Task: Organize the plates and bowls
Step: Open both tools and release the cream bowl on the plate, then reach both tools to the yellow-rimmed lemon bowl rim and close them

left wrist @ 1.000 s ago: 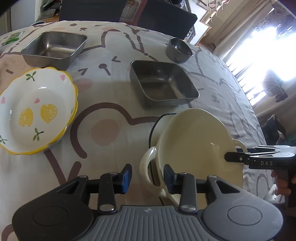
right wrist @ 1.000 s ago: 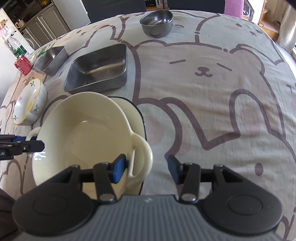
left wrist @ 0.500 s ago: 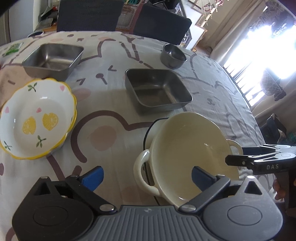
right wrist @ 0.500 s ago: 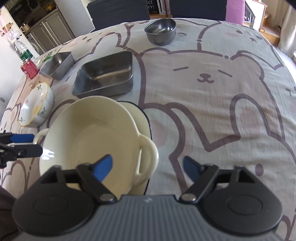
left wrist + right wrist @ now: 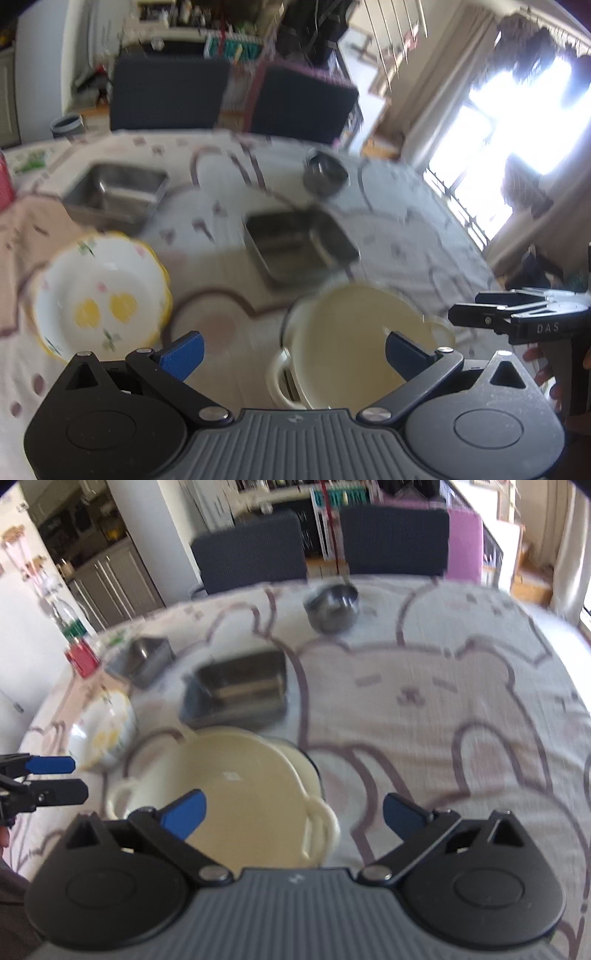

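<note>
Cream two-handled bowl sat nested in a cream dish; left gripper was released, while right gripper was opening, clutching nothing.

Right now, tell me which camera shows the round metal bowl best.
The right wrist view: the round metal bowl sits larger, with its inside and wall visible. The left wrist view shows it smaller and more blurred, beyond the square tin.

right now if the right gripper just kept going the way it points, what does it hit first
Most likely the cream two-handled bowl: the open right gripper aims down at its right side, with the bowl's right handle between the fingers. Depth is unclear and the frame is blurred, so it could instead land on the tablecloth beside it.
</note>
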`<state>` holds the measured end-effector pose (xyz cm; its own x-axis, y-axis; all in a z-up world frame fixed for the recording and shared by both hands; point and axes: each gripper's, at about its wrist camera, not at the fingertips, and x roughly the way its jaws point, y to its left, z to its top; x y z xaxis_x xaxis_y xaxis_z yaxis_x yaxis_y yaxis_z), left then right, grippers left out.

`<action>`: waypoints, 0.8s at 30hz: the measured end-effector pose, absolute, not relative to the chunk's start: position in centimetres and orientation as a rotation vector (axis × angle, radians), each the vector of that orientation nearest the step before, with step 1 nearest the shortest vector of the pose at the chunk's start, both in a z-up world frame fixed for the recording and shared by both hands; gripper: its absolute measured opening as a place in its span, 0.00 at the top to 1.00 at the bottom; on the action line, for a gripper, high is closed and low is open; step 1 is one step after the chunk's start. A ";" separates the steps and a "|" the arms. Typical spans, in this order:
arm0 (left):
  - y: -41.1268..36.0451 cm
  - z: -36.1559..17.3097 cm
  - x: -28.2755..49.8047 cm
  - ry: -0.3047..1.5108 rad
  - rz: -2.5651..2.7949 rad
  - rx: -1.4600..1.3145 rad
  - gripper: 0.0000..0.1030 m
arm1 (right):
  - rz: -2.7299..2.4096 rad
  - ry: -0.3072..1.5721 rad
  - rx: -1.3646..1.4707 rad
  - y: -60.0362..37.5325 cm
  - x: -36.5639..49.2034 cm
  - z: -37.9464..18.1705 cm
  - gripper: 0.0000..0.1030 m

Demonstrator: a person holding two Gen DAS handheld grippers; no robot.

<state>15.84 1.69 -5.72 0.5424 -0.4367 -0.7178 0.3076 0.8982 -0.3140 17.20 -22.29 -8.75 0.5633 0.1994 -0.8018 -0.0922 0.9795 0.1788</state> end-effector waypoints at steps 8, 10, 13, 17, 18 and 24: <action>7.1 -2.4 16.6 0.726 -0.303 -0.222 0.00 | 0.240 0.777 0.171 -18.0 19.0 -5.5 0.00; 8.7 -1.9 17.0 0.704 -0.255 -0.224 0.00 | 0.268 0.755 0.177 -16.5 19.9 -5.1 0.00; 10.8 -1.8 17.5 0.684 -0.192 -0.221 0.00 | 0.313 0.745 0.190 -14.1 21.4 -4.8 0.00; 13.5 -2.4 18.7 0.699 -0.124 -0.227 0.03 | 0.340 0.752 0.200 -10.7 23.4 -5.2 0.00; 14.1 -2.6 18.9 0.708 -0.114 -0.225 0.05 | 0.344 0.757 0.197 -9.9 24.0 -5.4 0.00; 16.7 -5.4 21.7 0.825 -0.044 -0.197 0.41 | 0.331 0.815 0.206 -5.4 26.9 -7.5 0.00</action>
